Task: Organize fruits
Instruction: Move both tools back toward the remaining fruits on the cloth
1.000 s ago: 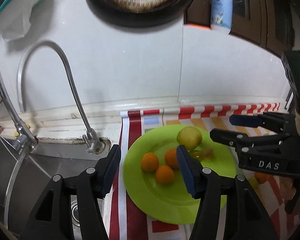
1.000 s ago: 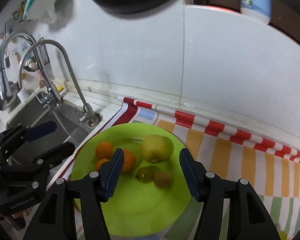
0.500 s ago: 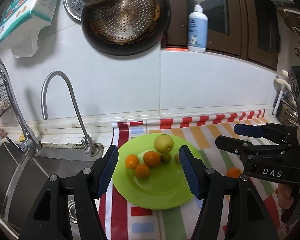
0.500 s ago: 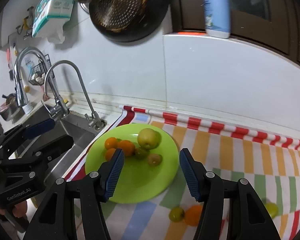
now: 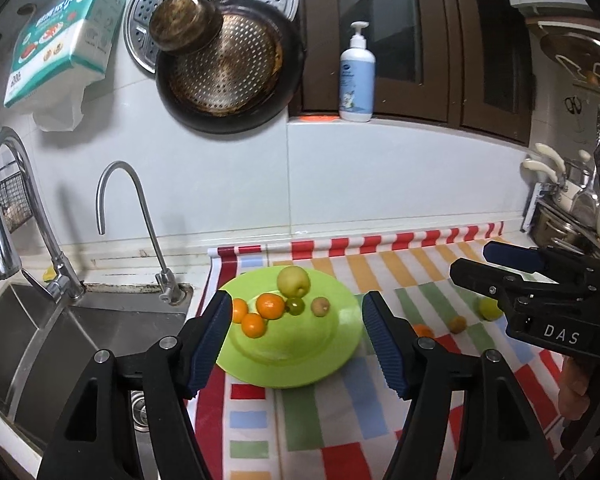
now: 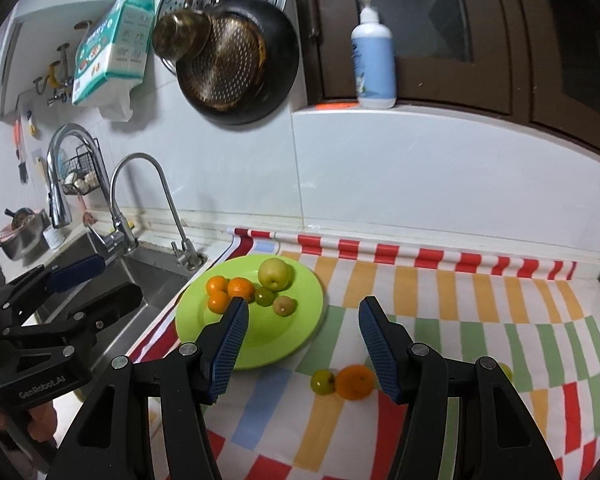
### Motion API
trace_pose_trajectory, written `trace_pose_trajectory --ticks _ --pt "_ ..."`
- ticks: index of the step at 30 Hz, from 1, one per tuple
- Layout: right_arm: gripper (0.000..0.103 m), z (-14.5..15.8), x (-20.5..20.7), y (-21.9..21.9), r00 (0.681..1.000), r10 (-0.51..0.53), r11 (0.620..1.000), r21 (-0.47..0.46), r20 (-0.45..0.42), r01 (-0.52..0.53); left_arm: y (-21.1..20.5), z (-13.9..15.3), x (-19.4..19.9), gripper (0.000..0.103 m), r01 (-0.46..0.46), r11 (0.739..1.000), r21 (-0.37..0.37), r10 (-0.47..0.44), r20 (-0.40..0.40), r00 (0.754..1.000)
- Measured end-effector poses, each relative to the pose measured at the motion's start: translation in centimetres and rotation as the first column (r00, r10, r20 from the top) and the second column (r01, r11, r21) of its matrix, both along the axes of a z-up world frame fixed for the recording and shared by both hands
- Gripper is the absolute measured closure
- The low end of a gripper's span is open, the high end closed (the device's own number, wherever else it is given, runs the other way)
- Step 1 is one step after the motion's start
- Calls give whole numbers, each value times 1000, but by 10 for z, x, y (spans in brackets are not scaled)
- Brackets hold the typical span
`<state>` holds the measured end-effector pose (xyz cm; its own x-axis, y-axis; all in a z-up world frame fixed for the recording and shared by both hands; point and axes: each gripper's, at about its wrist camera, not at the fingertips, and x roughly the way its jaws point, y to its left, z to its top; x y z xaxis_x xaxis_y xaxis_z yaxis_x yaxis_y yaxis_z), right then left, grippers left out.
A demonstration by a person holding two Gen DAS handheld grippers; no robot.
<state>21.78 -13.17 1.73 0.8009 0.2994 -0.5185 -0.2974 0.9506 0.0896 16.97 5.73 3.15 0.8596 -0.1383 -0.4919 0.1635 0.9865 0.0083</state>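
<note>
A green plate (image 5: 300, 360) lies on a striped mat and holds a green apple (image 5: 293, 281), three oranges (image 5: 271, 306), a small green fruit (image 5: 295, 306) and a kiwi (image 5: 320, 306). My left gripper (image 5: 296, 300) hovers back from the plate, its jaws opening with nothing between them. My right gripper (image 6: 303, 306) stands open and empty, above the mat beside the plate (image 6: 276, 340). A loose orange (image 6: 354, 376) and a small green fruit (image 6: 323, 381) lie on the mat below it. Another green fruit (image 5: 490, 308) lies further right.
A steel sink (image 5: 60, 340) with two taps (image 5: 132, 220) is left of the plate. Pans (image 5: 228, 76) hang on the tiled wall, and a soap bottle (image 5: 356, 76) stands on the ledge. A dish rack (image 5: 560, 216) borders the mat (image 5: 340, 420) at the right.
Both grippers have drawn back and up from the plate, so the plate looks smaller and the loose fruits came into view. The left jaws have widened.
</note>
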Motion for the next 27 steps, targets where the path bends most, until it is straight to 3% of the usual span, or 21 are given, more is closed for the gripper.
trace_pose_trajectory --ticks 12,19,27 --pt "45 9 -39 -35 996 -58 998 -20 60 59 -33 2 -25 36 52 999 -9 -52 31 998" --pt "45 3 -52 -58 994 -87 995 -33 59 90 -53 -4 -32 34 75 997 20 -77 67 995" --pt "45 -13 -50 -72 994 -104 993 -56 34 106 -70 -22 -25 34 129 991 39 -131 37 991"
